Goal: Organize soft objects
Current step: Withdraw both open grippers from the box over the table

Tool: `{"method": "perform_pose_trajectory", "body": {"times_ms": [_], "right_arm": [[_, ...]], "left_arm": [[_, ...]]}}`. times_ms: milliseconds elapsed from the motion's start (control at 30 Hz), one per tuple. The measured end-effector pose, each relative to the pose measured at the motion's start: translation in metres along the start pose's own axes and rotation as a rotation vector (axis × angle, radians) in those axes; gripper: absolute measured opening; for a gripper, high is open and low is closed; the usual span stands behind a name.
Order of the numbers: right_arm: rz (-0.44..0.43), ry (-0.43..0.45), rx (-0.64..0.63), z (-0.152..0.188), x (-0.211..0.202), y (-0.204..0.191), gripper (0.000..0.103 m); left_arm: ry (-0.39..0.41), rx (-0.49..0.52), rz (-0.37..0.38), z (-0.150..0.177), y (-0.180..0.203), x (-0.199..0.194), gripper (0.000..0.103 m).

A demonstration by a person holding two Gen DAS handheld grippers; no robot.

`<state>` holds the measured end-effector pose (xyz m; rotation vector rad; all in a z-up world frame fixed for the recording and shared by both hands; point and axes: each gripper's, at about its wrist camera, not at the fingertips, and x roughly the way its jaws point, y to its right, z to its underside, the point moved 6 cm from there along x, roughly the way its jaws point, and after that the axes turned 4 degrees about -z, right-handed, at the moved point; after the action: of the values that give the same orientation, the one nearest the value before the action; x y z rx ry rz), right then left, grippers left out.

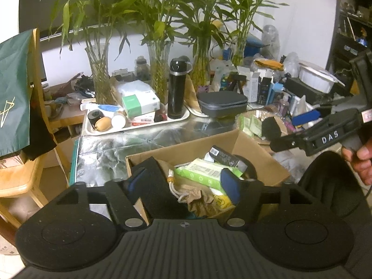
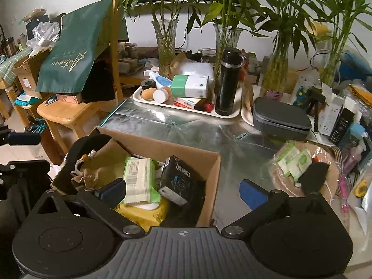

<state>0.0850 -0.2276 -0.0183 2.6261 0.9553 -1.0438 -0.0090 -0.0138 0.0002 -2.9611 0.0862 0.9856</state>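
Hovering the left gripper (image 1: 189, 183) over the open cardboard box (image 1: 260, 160), holding its jaws middling wide and clamping nothing. Seeing the brown drawstring pouch (image 1: 197, 195) lying in the gap between the fingers, nearer the one at 9 o'clock; not telling whether touching that pad or merely lying beside it. Finding the pouch's gathered neck and beaded cord pointing toward 10 o'clock, with its long axis running from 10 to 4. Noting the green wipes pack (image 1: 202, 174) lying just beyond the pouch at 12 o'clock of it, partly tucked behind the finger at 3 o'clock, long axis likewise running from 10 to 4. Spotting a black packet (image 1: 226, 158) leaning at 1 o'clock past the wipes, and a yellow pack (image 1: 223, 201) peeking out underneath at 5 o'clock.

Holding the right gripper (image 2: 182, 191) with jaws spread very wide, gripping nothing. Straddling the box wall: placing the 9 o'clock finger over the box interior and the 3 o'clock finger outside, over the foil-covered table (image 2: 186, 125). Viewing from this wrist the wipes pack at 1 o'clock of the inner finger, long axis running 12 to 6, printed label facing up. Viewing the pouch at 10 o'clock of that finger, neck pointing to 10 o'clock. Seeing the black packet tilting between the fingers, inside the wall. Seeing a wicker plate (image 2: 334, 174) at 3 o'clock on the table, well apart from the box, bearing small green sachets (image 2: 295, 160).
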Motion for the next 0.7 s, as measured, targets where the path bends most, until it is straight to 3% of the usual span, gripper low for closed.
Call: {"method": "perform_pose_trajectory", "body": {"times_ms": [400,700], "right_arm": [[0.012,-0.009,-0.007,0.007,-0.01,0.002,0.103],[0.01,-0.019,0.016,0.008,0.011,0.021,0.103]], "left_arm": [[0.003,0.018,0.002,-0.003,0.002,-0.004,0.07],[0.041,0.038,-0.009,-0.013,-0.005,0.007,0.07]]}}
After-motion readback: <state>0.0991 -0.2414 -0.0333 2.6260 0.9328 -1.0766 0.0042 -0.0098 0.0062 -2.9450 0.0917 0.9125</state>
